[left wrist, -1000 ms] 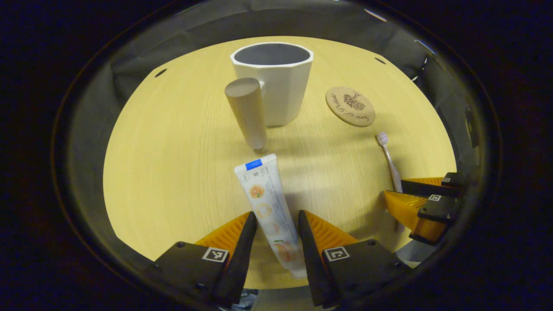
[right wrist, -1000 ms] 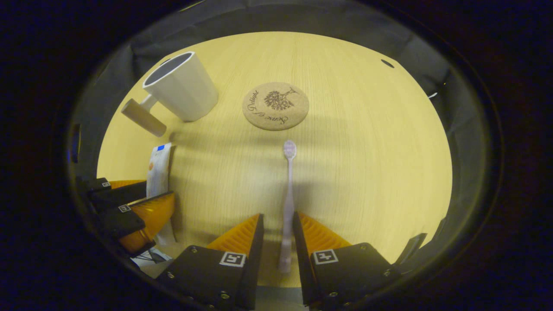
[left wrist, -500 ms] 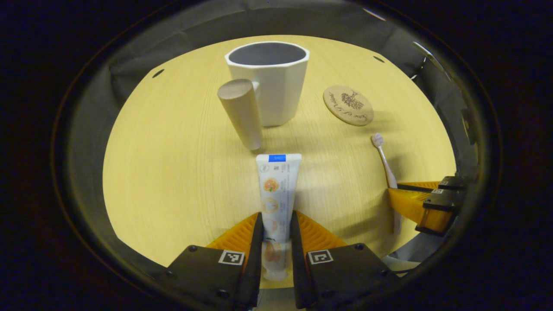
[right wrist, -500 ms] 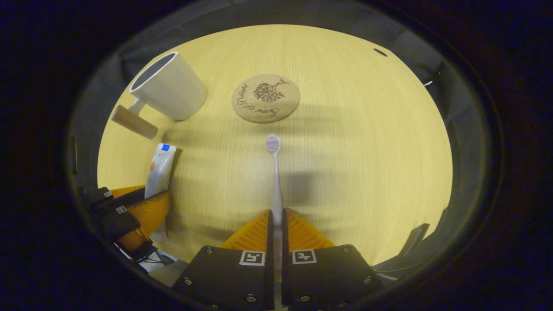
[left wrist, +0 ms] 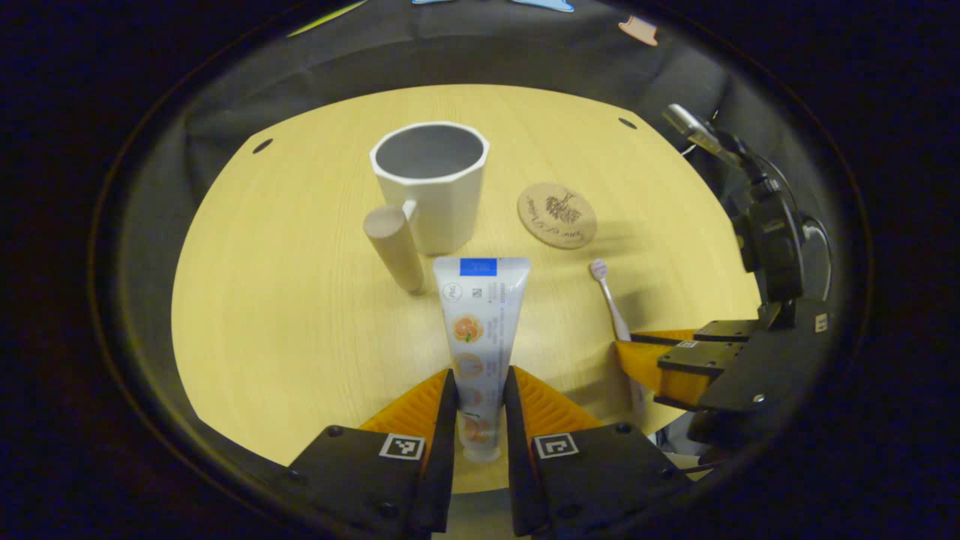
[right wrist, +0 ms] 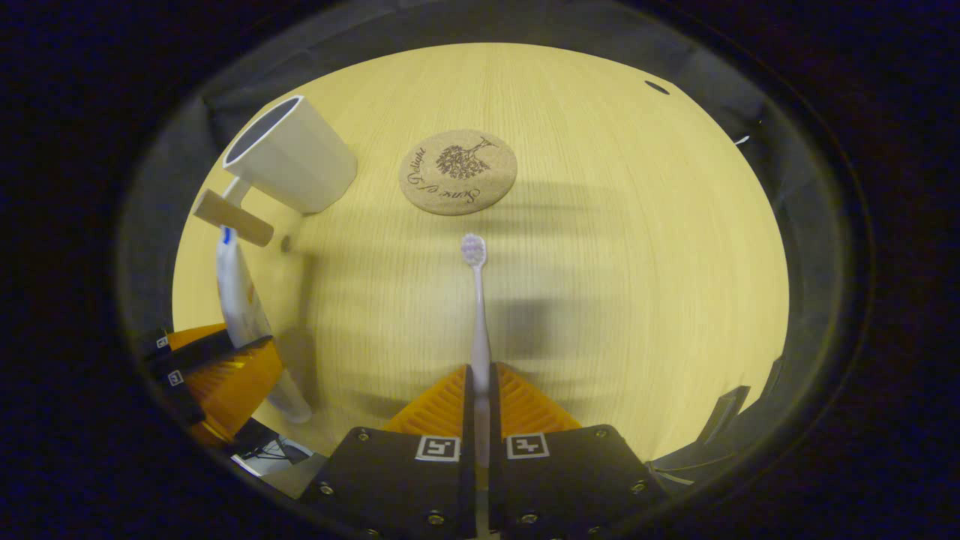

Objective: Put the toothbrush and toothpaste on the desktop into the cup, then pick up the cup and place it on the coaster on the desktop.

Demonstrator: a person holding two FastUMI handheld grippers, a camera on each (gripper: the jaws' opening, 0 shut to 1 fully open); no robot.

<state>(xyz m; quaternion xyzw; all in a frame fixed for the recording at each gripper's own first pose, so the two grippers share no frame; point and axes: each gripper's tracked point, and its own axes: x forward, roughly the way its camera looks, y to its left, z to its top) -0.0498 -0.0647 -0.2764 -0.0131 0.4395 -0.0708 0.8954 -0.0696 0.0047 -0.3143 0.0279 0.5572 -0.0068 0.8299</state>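
**Both items gripped, cup waiting**

At the bottom centre of the left gripper view, the left gripper (left wrist: 480, 405) is clenched on the lower end of the toothpaste tube (left wrist: 480, 315); soft and light, it may buckle, so holding near the stiffer cap end suits. At the bottom centre of the right gripper view, the right gripper (right wrist: 480, 397) clamps the toothbrush (right wrist: 478, 315) by its thin, rigid handle. The white cup (left wrist: 429, 180), wooden-handled and probably breakable, stands upper centre, the cork coaster (left wrist: 557, 214) beside it. The pale wood bench (left wrist: 285, 315) is smooth, ringed by dark cloth.
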